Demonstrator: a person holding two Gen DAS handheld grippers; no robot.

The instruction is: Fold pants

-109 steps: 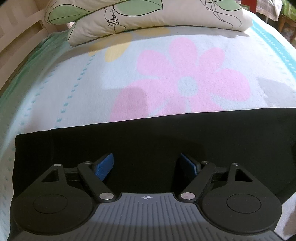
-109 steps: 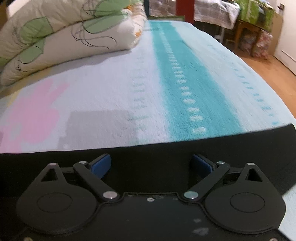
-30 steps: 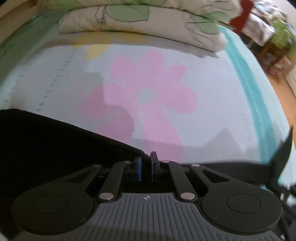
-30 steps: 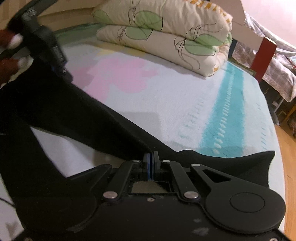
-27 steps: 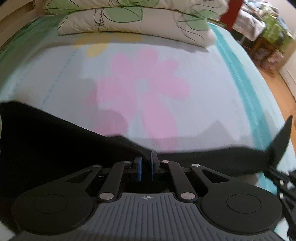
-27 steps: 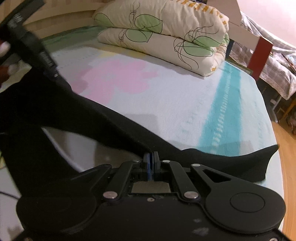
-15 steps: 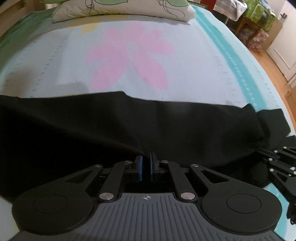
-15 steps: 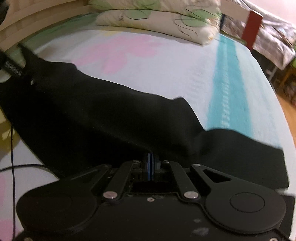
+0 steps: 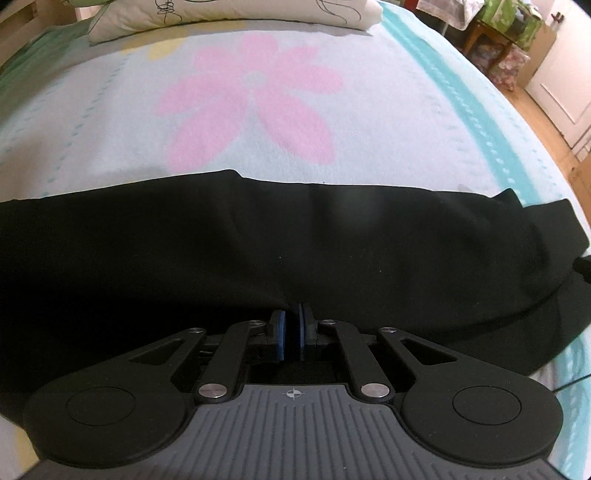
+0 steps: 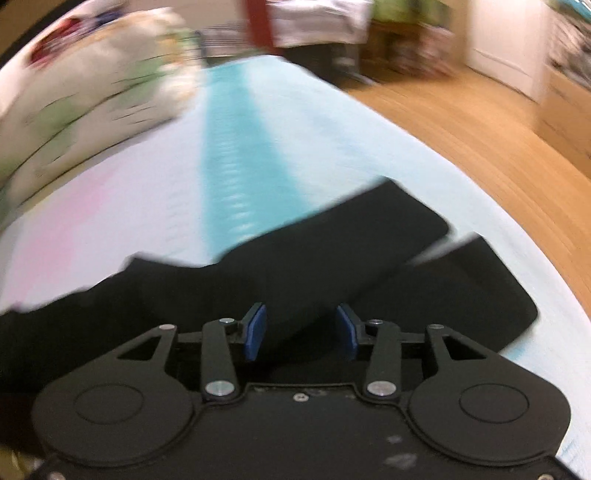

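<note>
Pants (image 9: 258, 236) are lying lengthwise across the bed (image 9: 369, 122) near its front edge, apparently already doubled leg over leg. Left gripper (image 9: 291, 334) is pinching the near hem; right gripper (image 10: 301, 332) is opening, releasing the cloth. Shorter folds are remaining.

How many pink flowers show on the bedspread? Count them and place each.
1. The pink flower lies mid-bedspread, beyond the black pants and before the pillows. The pants may hide others.
</note>
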